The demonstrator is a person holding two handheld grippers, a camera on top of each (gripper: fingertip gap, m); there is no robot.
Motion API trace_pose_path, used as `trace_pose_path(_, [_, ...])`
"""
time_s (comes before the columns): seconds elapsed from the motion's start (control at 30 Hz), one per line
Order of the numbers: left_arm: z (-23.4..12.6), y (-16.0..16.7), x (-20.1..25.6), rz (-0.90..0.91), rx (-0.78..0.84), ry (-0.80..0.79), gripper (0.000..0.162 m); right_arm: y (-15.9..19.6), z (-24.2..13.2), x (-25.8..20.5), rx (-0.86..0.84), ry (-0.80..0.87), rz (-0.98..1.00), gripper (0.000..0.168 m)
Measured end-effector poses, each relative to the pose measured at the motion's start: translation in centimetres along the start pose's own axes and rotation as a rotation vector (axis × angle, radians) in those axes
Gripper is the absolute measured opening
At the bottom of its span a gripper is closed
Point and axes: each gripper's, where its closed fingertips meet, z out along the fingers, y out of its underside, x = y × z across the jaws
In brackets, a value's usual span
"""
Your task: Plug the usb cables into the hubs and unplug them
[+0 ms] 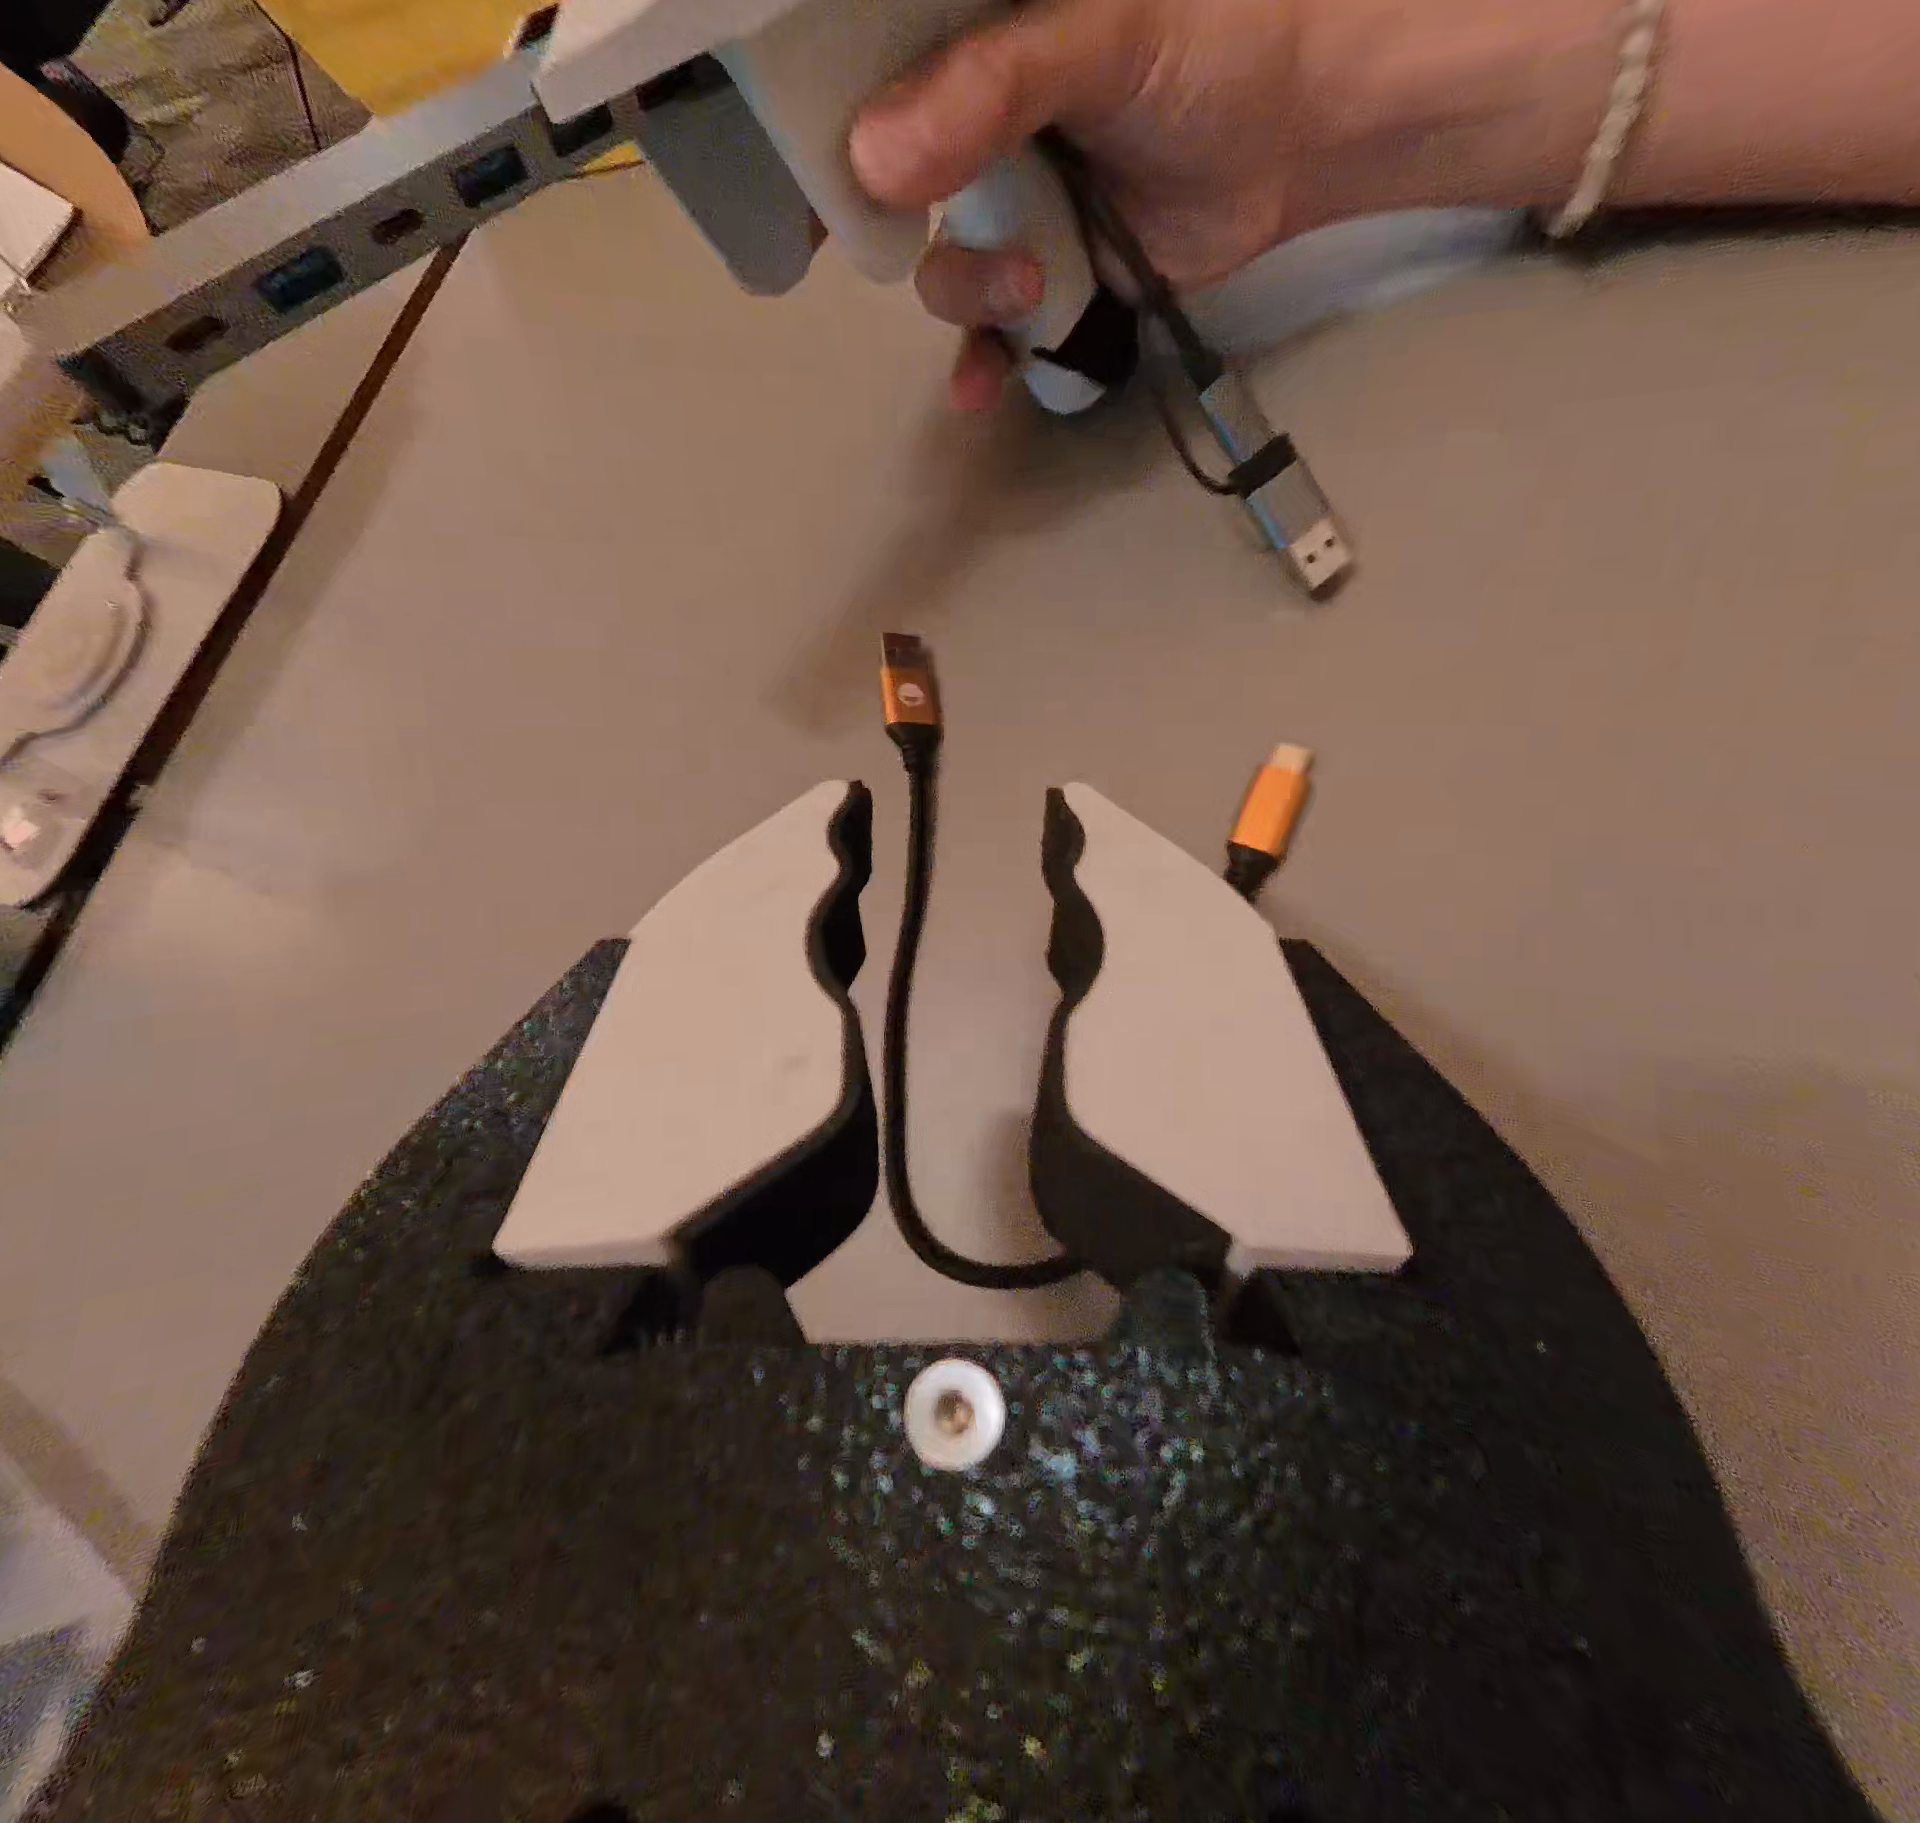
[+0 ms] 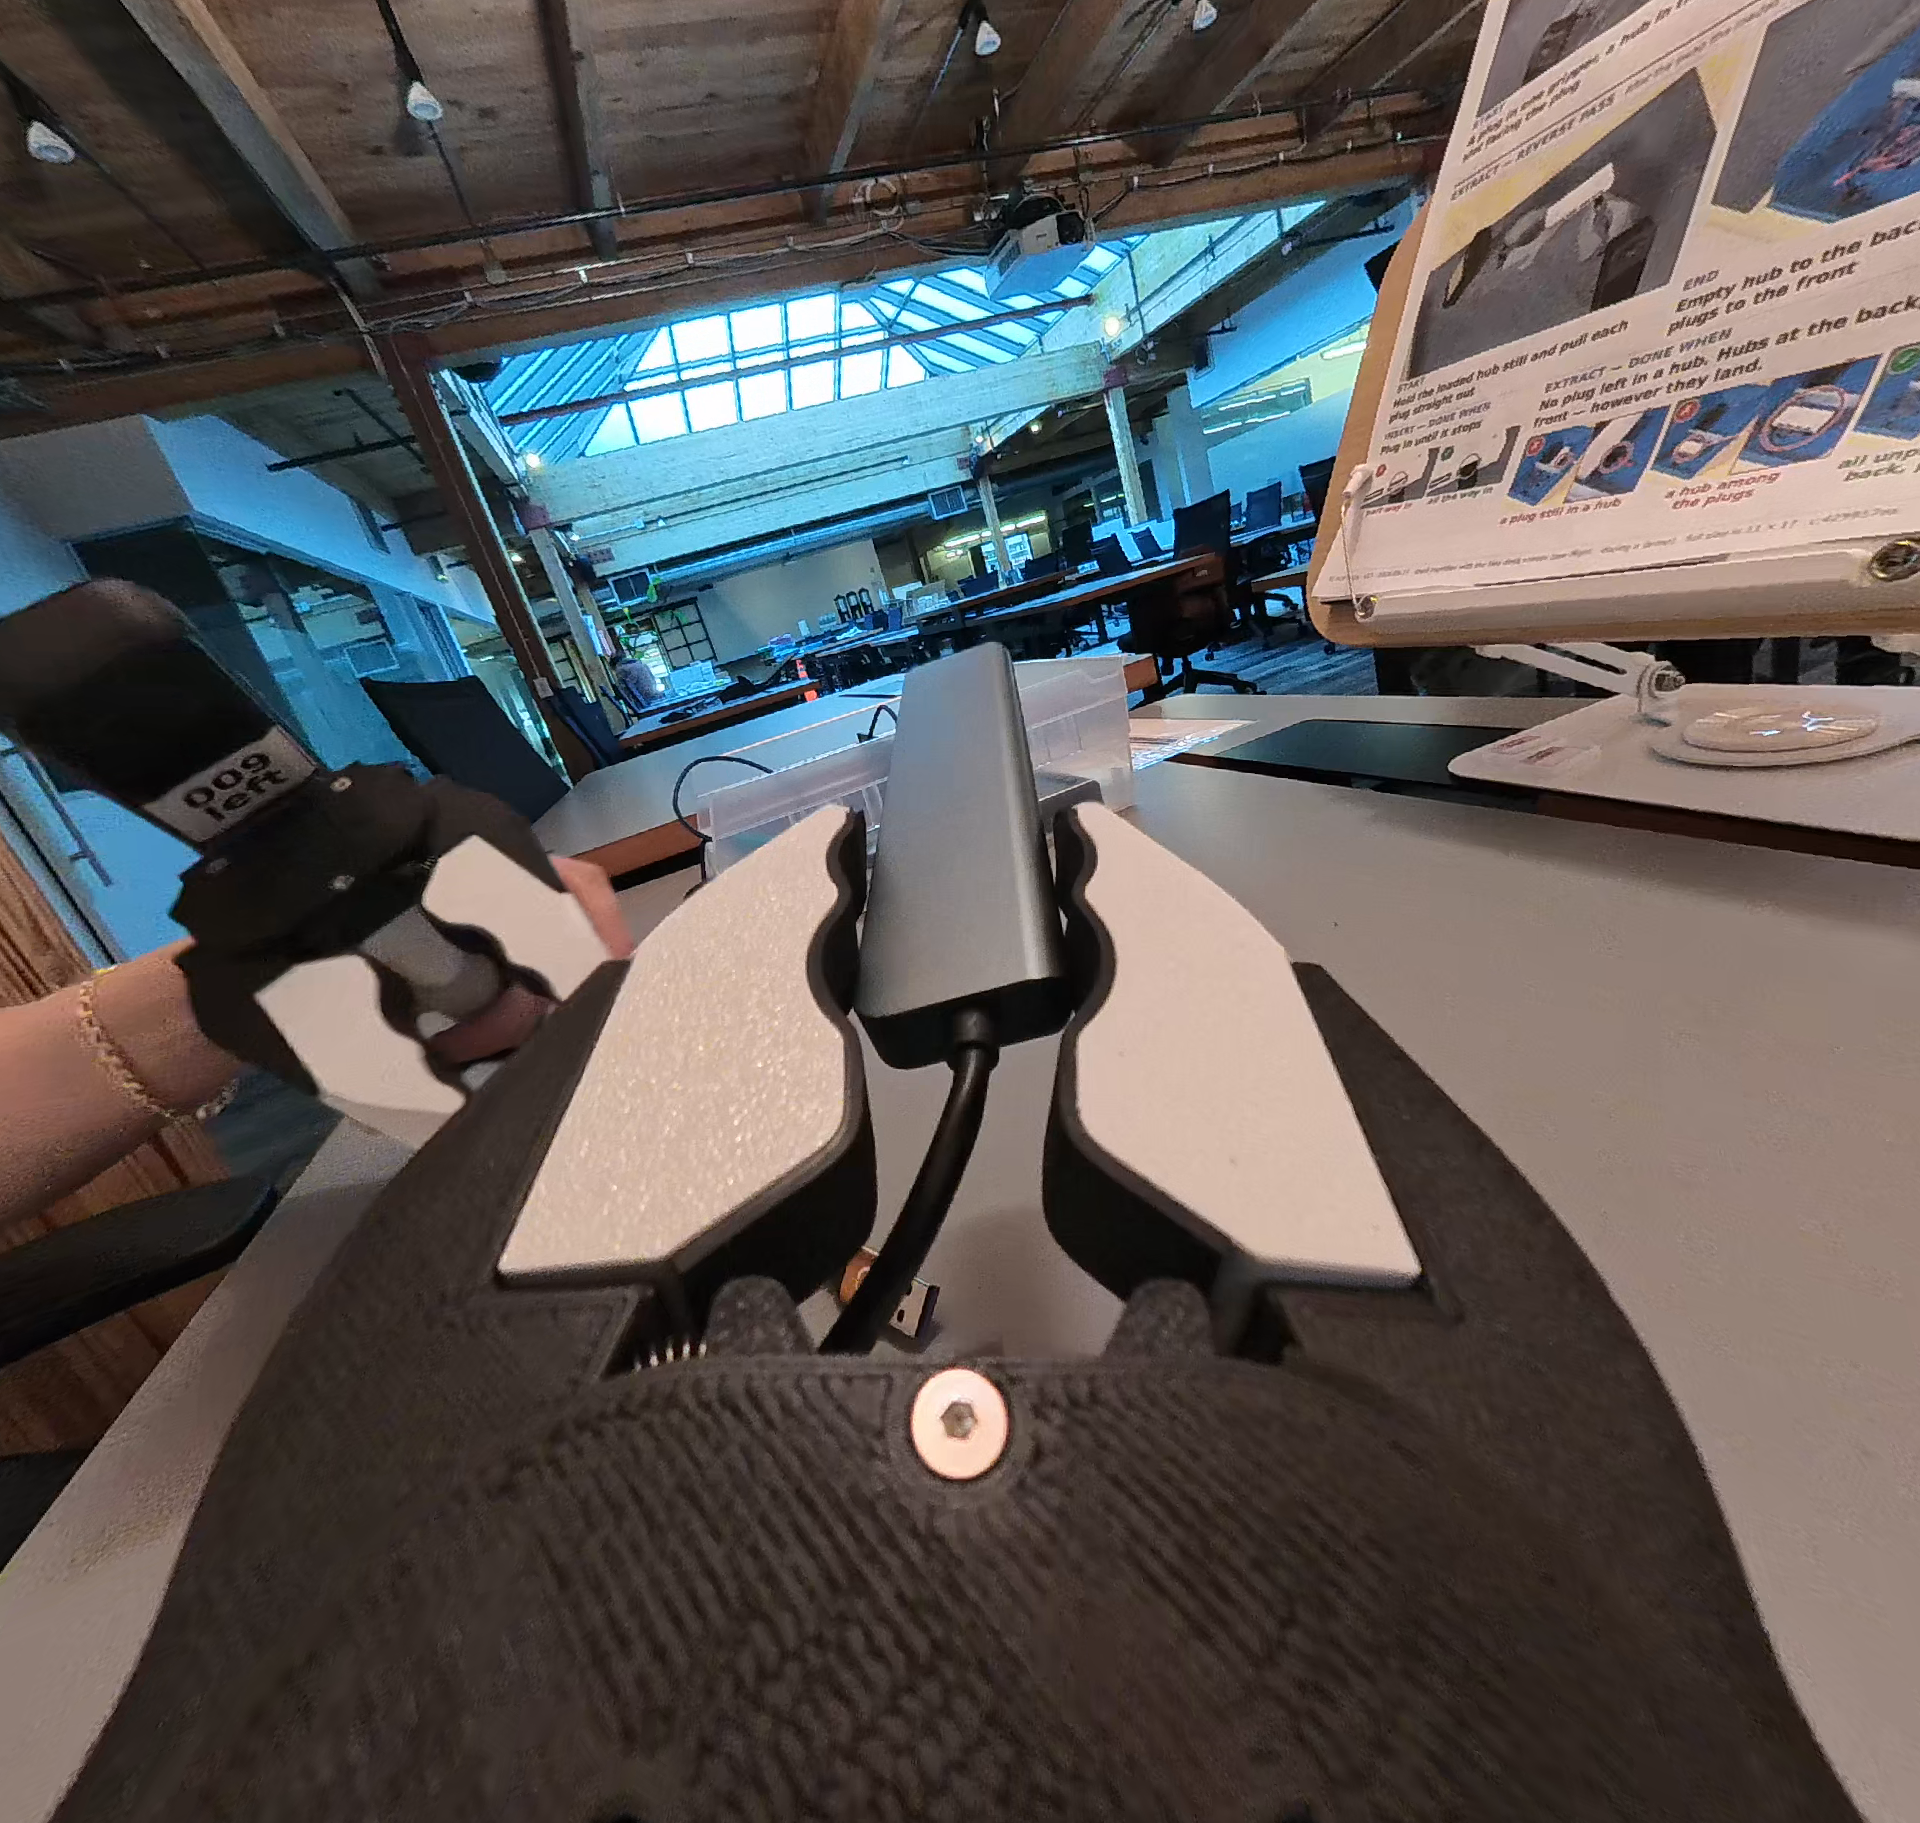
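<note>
The stiff grey hub is clamped in the right claw, while the limp orange-plugged cable, best gripped at its rigid plug, is straddled low-centre by the open, empty left claw.

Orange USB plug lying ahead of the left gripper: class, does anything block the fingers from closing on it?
Nothing visible does. The left gripper is open, its black cable runs between the fingers, and the orange USB plug lies on bare table just beyond the tips. A second orange plug lies off to the right.
</note>
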Motion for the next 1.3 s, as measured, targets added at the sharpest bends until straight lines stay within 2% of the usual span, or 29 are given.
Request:
trace_pose_path(0.1, [3.4, 1.8, -1.2, 0.176, -0.177, -0.048, 0.03, 0.0, 0.0, 0.0, 0.003, 0.002, -0.004, 0.035])
trace_pose_path(0.17, [5.3, 2.6, -1.2, 0.219, -0.223, -0.03, 0.027, -0.1, -0.1, 0.0, 0.008, 0.004, -0.002, 0.035])
trace_pose_path(0.37, [7.0, 3.2, -1.4, 0.106, -0.207, 0.028, 0.007, 0.0, 0.0, -0.1, 0.0, -0.002, -0.009, 0.035])
trace_pose_path(0.5, [7.7, 2.9, -1.7, 0.078, -0.211, 0.049, 0.004, 0.0, 0.0, -0.1, 0.0, -0.003, -0.007, 0.035])
trace_pose_path(0.63, [8.1, 3.0, -2.4, -0.062, -0.218, 0.065, 0.004, -0.1, -0.1, 0.0, 0.007, -0.001, 0.002, 0.035])
trace_pose_path(0.77, [7.7, 3.2, -2.3, -0.477, -0.246, 0.209, 0.003, -0.1, -0.1, -0.1, 0.007, 0.0, -0.006, 0.035])
trace_pose_path(0.9, [5.9, 4.6, -2.6, -0.626, -0.316, 0.242, 0.003, -0.3, -0.2, 0.1, 0.021, 0.004, 0.002, 0.035])
trace_pose_path(1.07, [5.4, 5.3, -3.0, -0.419, -0.258, 0.161, 0.004, 0.0, 0.1, -0.1, -0.003, -0.004, -0.006, 0.035])
trace_pose_path(1.13, [5.5, 5.3, -3.0, -0.319, -0.233, 0.112, 0.011, 0.0, 0.0, -0.1, 0.001, -0.002, -0.004, 0.035])
trace_pose_path(1.3, [5.8, 4.0, -2.5, -0.159, -0.151, 0.062, 0.016, -0.1, -0.1, 0.1, 0.01, -0.001, 0.005, 0.035])
